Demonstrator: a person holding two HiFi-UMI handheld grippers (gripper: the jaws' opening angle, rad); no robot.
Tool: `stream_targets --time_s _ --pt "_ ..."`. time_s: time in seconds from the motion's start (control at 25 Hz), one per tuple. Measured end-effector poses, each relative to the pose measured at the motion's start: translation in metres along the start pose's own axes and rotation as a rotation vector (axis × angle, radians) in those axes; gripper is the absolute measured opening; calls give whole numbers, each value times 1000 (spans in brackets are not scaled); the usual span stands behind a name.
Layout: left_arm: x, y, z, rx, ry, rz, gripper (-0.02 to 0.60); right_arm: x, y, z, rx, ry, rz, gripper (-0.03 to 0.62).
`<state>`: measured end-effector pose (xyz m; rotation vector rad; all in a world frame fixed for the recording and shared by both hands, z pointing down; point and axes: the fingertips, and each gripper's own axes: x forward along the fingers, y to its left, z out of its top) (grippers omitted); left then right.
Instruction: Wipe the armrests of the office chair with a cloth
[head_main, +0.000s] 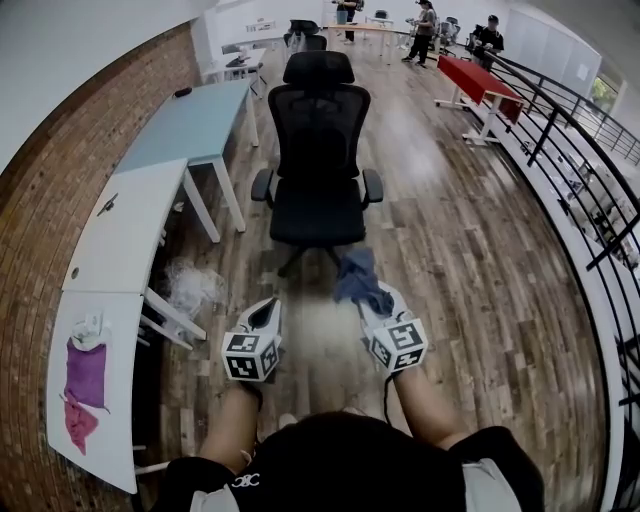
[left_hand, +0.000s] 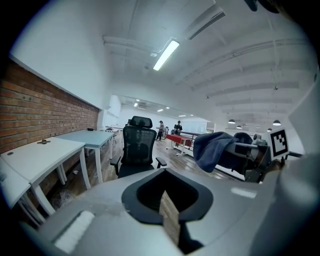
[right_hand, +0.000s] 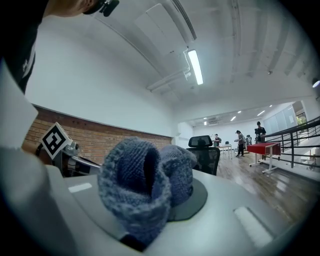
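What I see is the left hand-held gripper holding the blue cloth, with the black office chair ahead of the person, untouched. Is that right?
No: the right hand-held gripper holds the blue cloth, as the right gripper view shows; the left hand-held gripper holds nothing. The black office chair does stand ahead, untouched.

Bright even white room, strip light overhead blown out, soft glare on the wood floor, heavy fisheye bend, your gripper views go black at the corners, cloth slightly soft up close
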<state>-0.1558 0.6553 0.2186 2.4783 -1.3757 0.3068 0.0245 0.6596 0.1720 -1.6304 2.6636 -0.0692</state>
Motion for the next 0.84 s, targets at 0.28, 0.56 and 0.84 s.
stream_targets --time_s 0.28,0.56,0.84 --pt "-10 28 -4 -71 -6 -23 6 3 21 -3 -47 20 -26 46" --pt "-12 26 4 -27 -34 -66 6 3 33 -7 -52 27 -44 46" --pt "-14 31 2 -34 -34 -72 6 0 29 -14 -65 60 -106 46"
